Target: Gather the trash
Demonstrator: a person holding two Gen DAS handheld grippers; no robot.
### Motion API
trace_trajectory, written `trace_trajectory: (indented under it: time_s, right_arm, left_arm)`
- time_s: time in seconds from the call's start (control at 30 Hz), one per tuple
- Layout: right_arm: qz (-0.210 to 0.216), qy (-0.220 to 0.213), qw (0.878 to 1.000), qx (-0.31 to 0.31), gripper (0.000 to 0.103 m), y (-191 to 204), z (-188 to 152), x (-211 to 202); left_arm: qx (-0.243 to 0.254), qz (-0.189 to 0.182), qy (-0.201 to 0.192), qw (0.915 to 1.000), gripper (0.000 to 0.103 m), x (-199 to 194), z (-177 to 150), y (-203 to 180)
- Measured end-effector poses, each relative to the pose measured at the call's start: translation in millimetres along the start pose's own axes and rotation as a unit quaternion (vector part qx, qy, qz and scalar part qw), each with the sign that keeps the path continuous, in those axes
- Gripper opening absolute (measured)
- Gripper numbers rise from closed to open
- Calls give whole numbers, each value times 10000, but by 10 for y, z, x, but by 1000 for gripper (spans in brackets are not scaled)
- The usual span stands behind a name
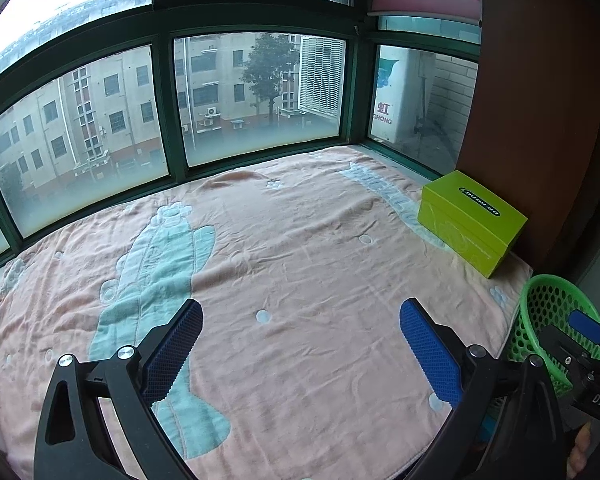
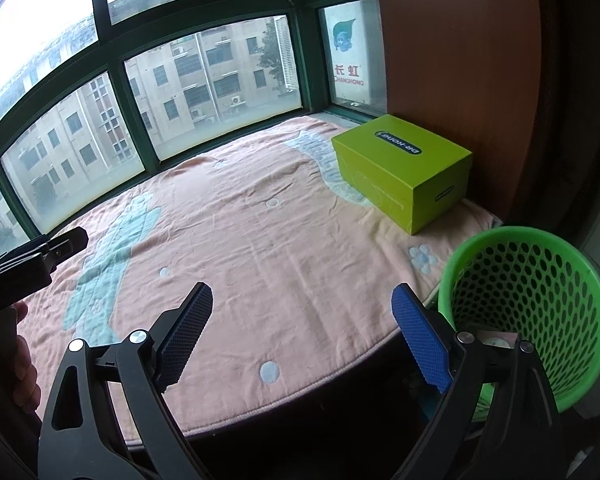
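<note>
Left wrist view: my left claw (image 1: 300,332) is wide, nothing between the pads, hovering over the pink blanket (image 1: 300,248) on the bay-window ledge. Blanket is bare apart from the green box (image 1: 470,224) at the far right, against the brown panel (image 1: 540,120). No loose trash on it that I can see. Bin (image 1: 540,300) sits off the blanket's right edge, partly hidden behind my right claw (image 1: 588,326); from this angle I can't read that claw's spread.

Right wrist view: my right claw (image 2: 302,322) is wide too, empty, over the blanket's (image 2: 260,240) near edge. Bin (image 2: 528,280) is just beside its right finger, below blanket level. Something pale lies at the bottom of the bin; too hidden by the finger to say what. Box (image 2: 400,172) is closed and upright, well apart from both claws. Left claw (image 2: 52,250) shows at the left edge with a hand (image 2: 16,360) under it.

My read: collection looks mostly or fully done. Surface is clean, claws hold nothing, likely trash is in the bin. Only open item is the box: if it counts as trash, it's what's left. Can't tell from here.
</note>
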State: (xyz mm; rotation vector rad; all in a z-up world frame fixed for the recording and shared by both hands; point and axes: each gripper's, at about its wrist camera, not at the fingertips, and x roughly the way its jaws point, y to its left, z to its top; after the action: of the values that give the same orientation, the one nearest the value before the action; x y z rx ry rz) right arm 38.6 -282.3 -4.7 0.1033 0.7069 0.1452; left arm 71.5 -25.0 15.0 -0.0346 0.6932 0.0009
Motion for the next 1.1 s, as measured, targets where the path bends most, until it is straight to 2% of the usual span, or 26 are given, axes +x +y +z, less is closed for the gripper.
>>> trace_trajectory:
  time_s: [0.6,1.1]
  right_arm:
    - [-66,-16,10000,34,91,-19,-2,-37]
    - [-51,27,10000,46,91,-12,-17,-16]
  left_arm:
    - [263,-7,-87,9996,96,-37,-12,-144]
    - [285,-27,-71,9996,96,-15,-24,-175]
